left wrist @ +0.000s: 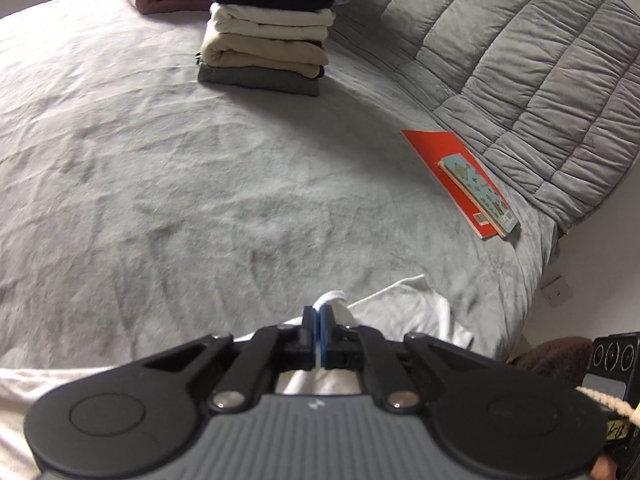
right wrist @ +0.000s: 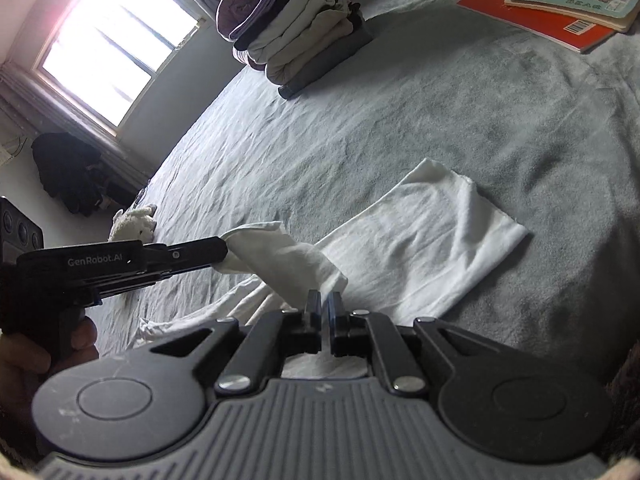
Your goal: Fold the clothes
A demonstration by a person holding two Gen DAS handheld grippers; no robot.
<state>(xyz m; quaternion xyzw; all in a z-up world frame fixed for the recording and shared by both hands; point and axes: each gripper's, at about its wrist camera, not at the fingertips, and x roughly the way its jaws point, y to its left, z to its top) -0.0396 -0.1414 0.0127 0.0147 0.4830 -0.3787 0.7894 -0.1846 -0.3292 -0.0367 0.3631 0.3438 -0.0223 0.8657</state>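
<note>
Right wrist view shows a thin white cotton garment (right wrist: 420, 232) lying partly spread on the pale grey-green plush bedspread (right wrist: 400, 120), its far end flat and its near end gathered into the tools. The right gripper (right wrist: 324, 304) has its fingers drawn together on a bunched fold of that cloth, and the left gripper (right wrist: 224, 250), reaching in from the side, is pinched tight on another raised corner, so the fabric hangs slack between the two holds. Gripping two points of one edge like this probably lets the person lift and carry that edge over the flat part as a fold. In the left wrist view, white cloth pokes out between the closed tips of the left gripper (left wrist: 319, 312). A neat stack of folded clothes (left wrist: 268, 36) stands well apart, far up the bed, likely kept clear of the working space.
</note>
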